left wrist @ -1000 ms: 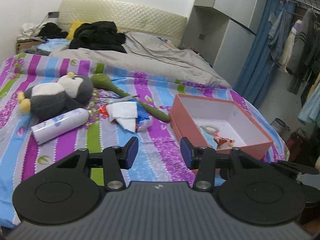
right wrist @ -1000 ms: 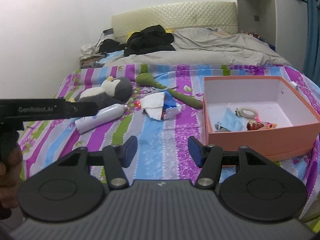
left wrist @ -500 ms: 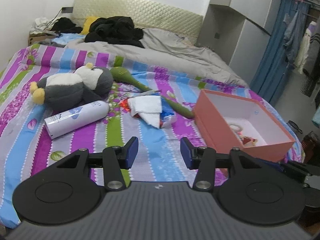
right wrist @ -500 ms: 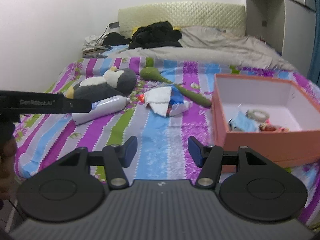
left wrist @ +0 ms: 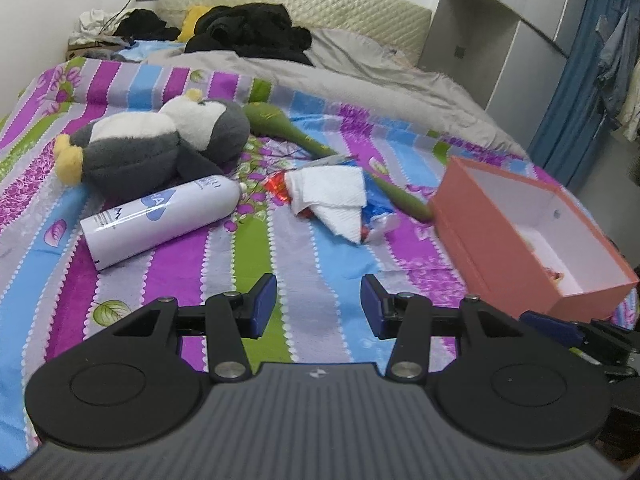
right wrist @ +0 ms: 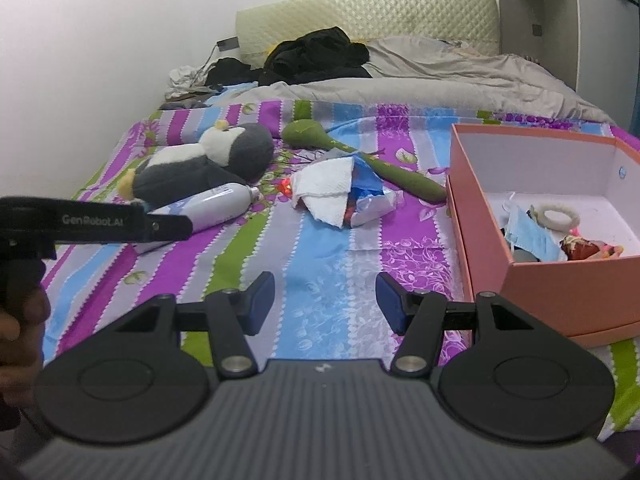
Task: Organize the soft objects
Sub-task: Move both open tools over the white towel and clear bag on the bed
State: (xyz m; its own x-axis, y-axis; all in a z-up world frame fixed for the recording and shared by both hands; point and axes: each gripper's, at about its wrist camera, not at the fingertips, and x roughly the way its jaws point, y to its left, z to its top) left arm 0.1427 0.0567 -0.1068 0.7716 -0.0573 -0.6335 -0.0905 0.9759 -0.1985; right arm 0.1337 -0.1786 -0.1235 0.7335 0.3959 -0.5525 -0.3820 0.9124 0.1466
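Note:
A grey and white plush penguin [left wrist: 160, 148] [right wrist: 208, 164] lies on the striped bedsheet beside a white spray bottle [left wrist: 160, 216] [right wrist: 208, 206]. A white cloth [left wrist: 332, 196] [right wrist: 324, 190] rests on a blue wrapper, with a long green plush [left wrist: 304, 136] [right wrist: 360, 156] behind it. An open salmon box [left wrist: 472, 216] [right wrist: 560, 280] on the right holds a blue mask [right wrist: 532, 238] and small items. My left gripper [left wrist: 318, 306] hovers open over the sheet, short of the cloth. My right gripper [right wrist: 326, 302] is open and empty, left of the box.
A grey duvet [left wrist: 360, 68] and black clothes [left wrist: 248, 28] [right wrist: 316, 54] cover the far half of the bed. A grey wardrobe [left wrist: 500, 40] and hanging clothes stand at the right. A hand [right wrist: 16, 320] holds the left gripper's body at the right wrist view's left edge.
Both grippers have come down and forward over the bed, so the penguin, bottle, cloth and box look larger and nearer. Jaws of both have kept the same spread.

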